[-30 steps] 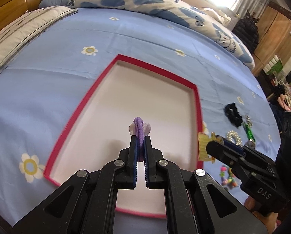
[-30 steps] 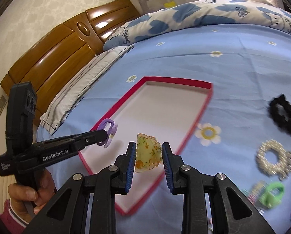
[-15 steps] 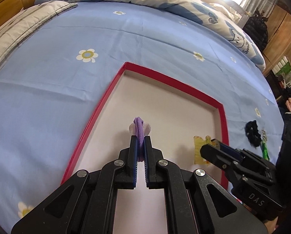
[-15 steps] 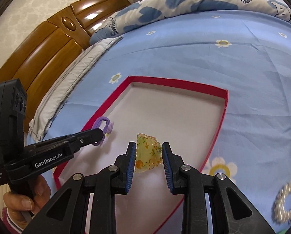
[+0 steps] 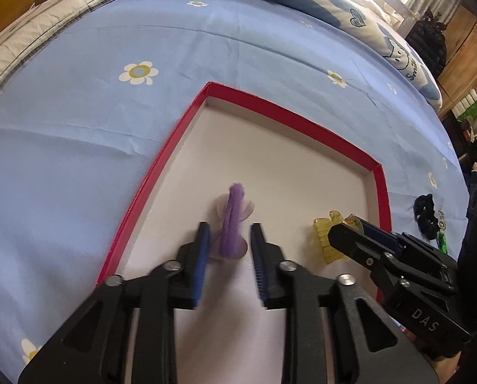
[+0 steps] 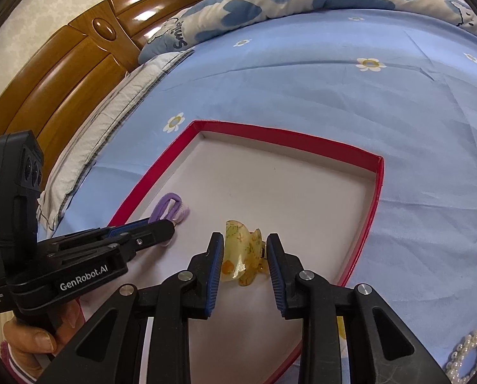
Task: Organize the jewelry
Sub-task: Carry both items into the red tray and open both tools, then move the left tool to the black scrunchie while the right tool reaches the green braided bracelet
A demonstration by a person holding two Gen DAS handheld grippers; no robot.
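Left gripper (image 5: 228, 249) jaws are opening, clear of the purple tie (image 5: 233, 224); right gripper's (image 6: 243, 256) are opening around the yellow clip (image 6: 241, 256). Only the right view shows pearls (image 6: 468, 355).

The left tool (image 5: 227, 256) and right tool (image 6: 243, 262) are showing matt black plastic bodies, ribbed blue pads and bright metal screw heads. The tray (image 6: 302, 142) is presenting a red paper-covered card rim, slightly glossy, around a smooth matt white floor. The purple hair tie (image 5: 233, 220) is reading as soft fuzzy cloth. The yellow hair clip (image 6: 241, 256) is looking like translucent glossy plastic. The bed sheet (image 5: 78, 160) is appearing as matt, creased blue cotton-like cloth. The headboard (image 6: 78, 57) is gleaming as varnished wood. The pearl ring (image 6: 468, 352) is showing lustrous beads.
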